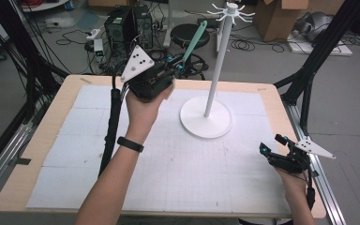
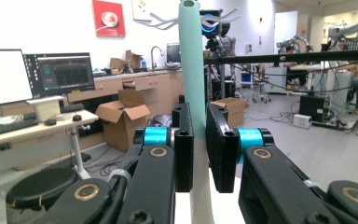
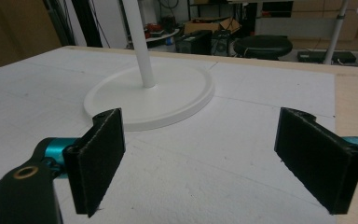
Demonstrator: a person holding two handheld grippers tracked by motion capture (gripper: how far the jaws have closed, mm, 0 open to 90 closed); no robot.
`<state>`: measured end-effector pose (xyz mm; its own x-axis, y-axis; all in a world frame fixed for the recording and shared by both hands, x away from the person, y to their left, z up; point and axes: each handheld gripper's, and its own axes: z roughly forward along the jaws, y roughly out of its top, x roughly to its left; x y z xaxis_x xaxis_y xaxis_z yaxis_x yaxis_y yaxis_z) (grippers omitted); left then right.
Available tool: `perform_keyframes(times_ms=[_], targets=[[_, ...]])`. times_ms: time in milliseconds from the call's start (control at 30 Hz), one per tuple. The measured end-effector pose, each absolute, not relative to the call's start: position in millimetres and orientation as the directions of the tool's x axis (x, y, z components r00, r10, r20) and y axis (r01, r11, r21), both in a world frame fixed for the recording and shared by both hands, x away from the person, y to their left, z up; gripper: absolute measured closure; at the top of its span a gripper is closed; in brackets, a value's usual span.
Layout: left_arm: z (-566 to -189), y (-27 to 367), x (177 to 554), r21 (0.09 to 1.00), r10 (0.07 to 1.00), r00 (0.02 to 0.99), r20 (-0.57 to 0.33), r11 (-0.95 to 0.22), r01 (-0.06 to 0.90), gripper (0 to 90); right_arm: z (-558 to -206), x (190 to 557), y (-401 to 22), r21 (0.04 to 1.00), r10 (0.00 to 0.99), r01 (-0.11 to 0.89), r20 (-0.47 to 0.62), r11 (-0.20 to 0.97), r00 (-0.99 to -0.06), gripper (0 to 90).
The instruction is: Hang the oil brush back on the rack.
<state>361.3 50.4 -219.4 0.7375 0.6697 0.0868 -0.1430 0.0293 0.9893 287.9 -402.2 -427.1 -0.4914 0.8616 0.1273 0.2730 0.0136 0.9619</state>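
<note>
right tool (image 1: 275, 146): jaws wide apart, low over table (image 1: 37, 154) near right edge | white hook stand (image 1: 206, 116): mid-table, upright | left tool (image 1: 177, 64): raised at far edge, clamped on mint-green utensil handle (image 1: 194, 41), tilted toward stand's top hooks

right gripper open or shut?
Open. The right gripper has its jaws spread wide with nothing between them, above the white mat.

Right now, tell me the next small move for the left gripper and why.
Probably lift the left gripper up and toward the stand's hooks. Its jaws are shut on the teal utensil, held upright above the table's far edge, its tip below the hooks and to their left. The right gripper waits open over the foam mat, holding nothing.
</note>
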Motion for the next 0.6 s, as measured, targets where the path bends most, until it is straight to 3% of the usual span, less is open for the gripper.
perform_keyframes(times_ms=[600], targets=[[-222, 35, 375, 0.986, 0.661, 0.746, 0.085, 0.051, -0.158, 81.8, -427, 285, -404, 0.960, 0.862, 0.278, 0.135, 0.008, -0.489, 15.4]])
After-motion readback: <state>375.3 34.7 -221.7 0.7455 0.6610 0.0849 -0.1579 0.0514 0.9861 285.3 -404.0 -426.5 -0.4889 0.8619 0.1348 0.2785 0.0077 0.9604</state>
